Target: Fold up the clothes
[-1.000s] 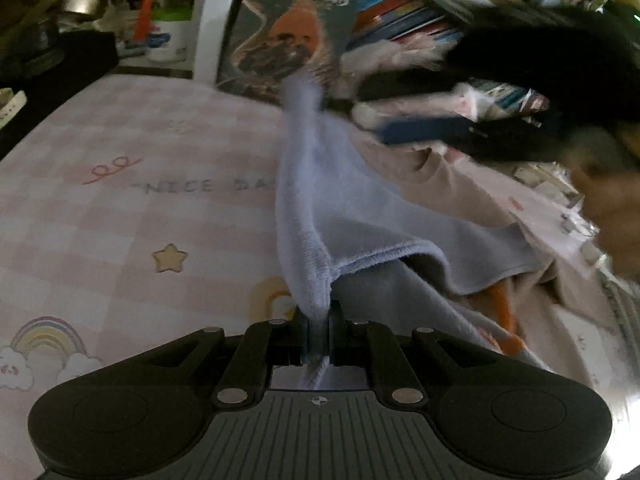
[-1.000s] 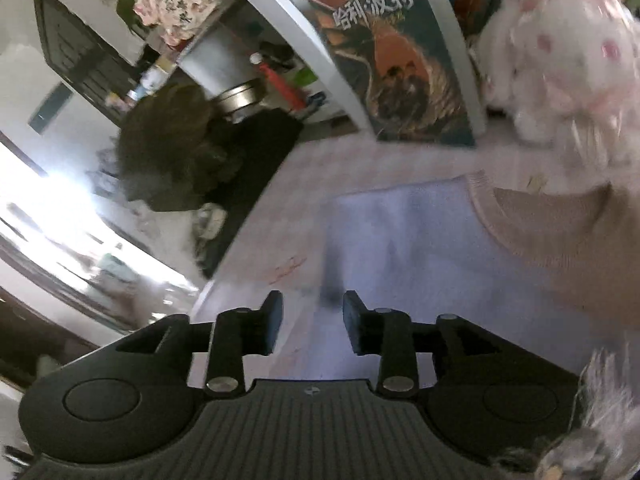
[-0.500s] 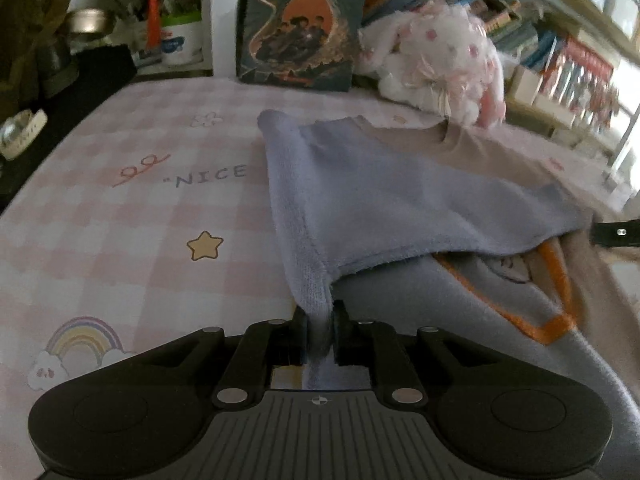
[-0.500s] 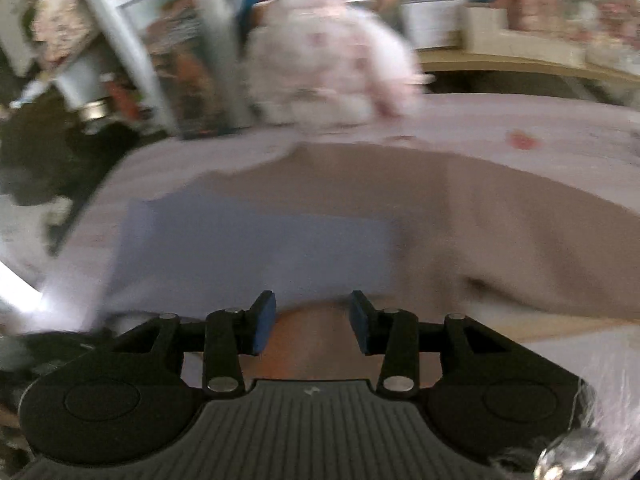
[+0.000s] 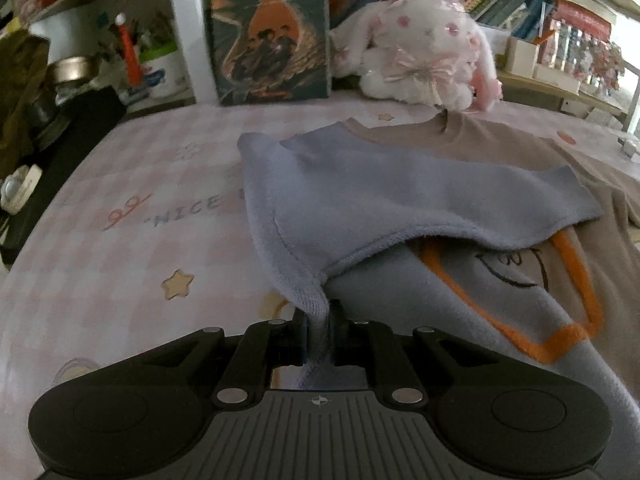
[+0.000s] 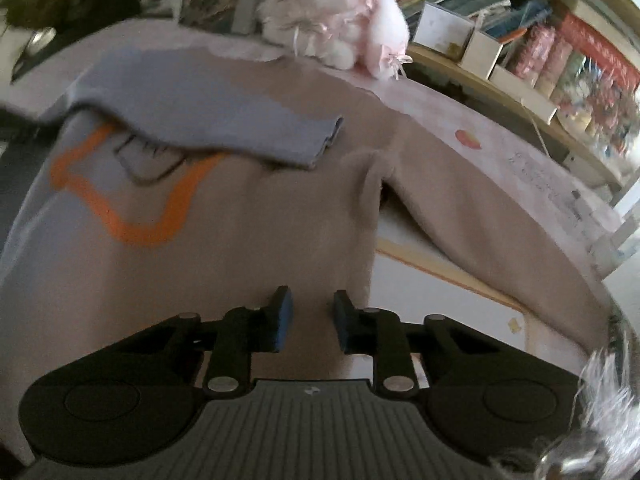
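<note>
1. The left wrist view looks low along the bed [image 5: 120, 208], close behind the sweater [image 5: 400, 200], toward the bookshelves.
2. The right wrist view looks down over it, tilted.
3. Both share the plush rabbit [image 5: 424, 52].

plush bunny [image 5: 424, 46] beside upright book [image 5: 270, 30] on checked sheet [image 5: 120, 216].

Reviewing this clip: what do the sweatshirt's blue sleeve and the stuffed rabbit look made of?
Blue sleeve: soft fleece or terry knit, matte and napped, with a fuzzy looped edge and stitched hem; exact fibre unclear. Stuffed rabbit: fluffy white-pink plush pile, apparently synthetic, with ribbon-like bows.
</note>
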### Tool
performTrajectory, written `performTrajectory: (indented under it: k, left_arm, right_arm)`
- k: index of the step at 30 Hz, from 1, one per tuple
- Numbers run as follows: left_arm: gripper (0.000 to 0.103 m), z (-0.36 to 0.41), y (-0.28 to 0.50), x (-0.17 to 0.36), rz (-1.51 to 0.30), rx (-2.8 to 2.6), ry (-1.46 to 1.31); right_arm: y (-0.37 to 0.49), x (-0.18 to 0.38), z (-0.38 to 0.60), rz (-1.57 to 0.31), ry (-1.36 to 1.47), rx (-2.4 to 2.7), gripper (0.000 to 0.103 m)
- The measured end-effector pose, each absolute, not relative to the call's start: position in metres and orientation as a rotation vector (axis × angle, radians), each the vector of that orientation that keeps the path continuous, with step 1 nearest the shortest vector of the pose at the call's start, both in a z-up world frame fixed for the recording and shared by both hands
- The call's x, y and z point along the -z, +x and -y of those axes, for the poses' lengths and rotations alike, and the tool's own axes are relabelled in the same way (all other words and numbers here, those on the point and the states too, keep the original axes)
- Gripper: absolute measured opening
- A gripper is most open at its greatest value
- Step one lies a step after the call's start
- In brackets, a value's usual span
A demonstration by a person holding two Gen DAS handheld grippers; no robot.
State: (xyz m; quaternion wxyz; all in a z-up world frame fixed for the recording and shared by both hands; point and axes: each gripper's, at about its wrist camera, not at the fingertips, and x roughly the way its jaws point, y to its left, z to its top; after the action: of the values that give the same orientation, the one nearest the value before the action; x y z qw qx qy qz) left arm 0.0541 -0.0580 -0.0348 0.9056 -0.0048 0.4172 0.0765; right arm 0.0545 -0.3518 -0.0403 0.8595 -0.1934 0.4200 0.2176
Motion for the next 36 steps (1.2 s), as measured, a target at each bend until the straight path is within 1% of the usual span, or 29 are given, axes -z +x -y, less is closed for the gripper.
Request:
performTrajectory:
  k: [3, 5, 6, 7, 8, 9, 10, 11, 14, 17, 20, 21, 23, 26, 31, 36]
  left_arm:
    - [0.008, 0.058, 0.059, 0.029, -0.849, -0.240, 0.022]
    - [0.008, 0.042, 0.059, 0.024, -0.842, -0.312, -0.028]
    - [0.008, 0.035, 0.060, 0.024, -0.852, -0.322, -0.049]
    - [0.008, 0.031, 0.062, 0.024, -0.863, -0.331, -0.051]
    - [0.009, 0.032, 0.064, 0.027, -0.879, -0.330, -0.016]
    - [0.010, 0.037, 0.066, 0.030, -0.897, -0.323, 0.034]
    - [0.014, 0.041, 0.067, 0.033, -0.914, -0.316, 0.085]
    - [0.015, 0.044, 0.068, 0.034, -0.924, -0.310, 0.124]
    - [0.020, 0.047, 0.065, 0.028, -0.934, -0.302, 0.153]
    - [0.026, 0.051, 0.054, 0.011, -0.900, -0.314, 0.171]
    - [0.027, 0.063, 0.043, -0.008, -0.842, -0.317, 0.213]
    - [0.028, 0.073, 0.043, -0.014, -0.816, -0.289, 0.220]
    - [0.039, 0.103, 0.052, -0.019, -0.782, -0.214, 0.264]
    - [0.040, 0.157, 0.071, -0.021, -0.743, -0.084, 0.352]
    - [0.040, 0.260, 0.109, -0.009, -0.687, 0.151, 0.523]
    - [0.040, 0.308, 0.134, 0.020, -0.737, 0.236, 0.629]
  right_arm:
    - [0.042, 0.040, 0.359, -0.883, -0.471, -0.465, 0.017]
    - [0.041, 0.038, 0.356, -0.901, -0.469, -0.465, 0.016]
    - [0.041, 0.038, 0.354, -0.908, -0.470, -0.469, 0.015]
    - [0.041, 0.037, 0.352, -0.913, -0.474, -0.476, 0.011]
    - [0.040, 0.037, 0.350, -0.914, -0.475, -0.484, 0.011]
    - [0.040, 0.037, 0.349, -0.911, -0.471, -0.493, 0.011]
    - [0.040, 0.037, 0.348, -0.908, -0.467, -0.503, 0.011]
    - [0.040, 0.037, 0.348, -0.906, -0.461, -0.509, 0.011]
    - [0.041, 0.036, 0.352, -0.906, -0.428, -0.513, 0.011]
    - [0.039, 0.036, 0.354, -0.898, -0.420, -0.520, 0.011]
    - [0.042, 0.037, 0.357, -0.890, -0.397, -0.522, 0.011]
    - [0.042, 0.037, 0.359, -0.889, -0.385, -0.522, 0.011]
    - [0.042, 0.037, 0.360, -0.887, -0.371, -0.525, 0.011]
    - [0.041, 0.037, 0.364, -0.886, -0.352, -0.513, 0.009]
    - [0.037, 0.037, 0.365, -0.883, -0.359, -0.509, 0.010]
    - [0.033, 0.038, 0.363, -0.861, -0.371, -0.503, 0.010]
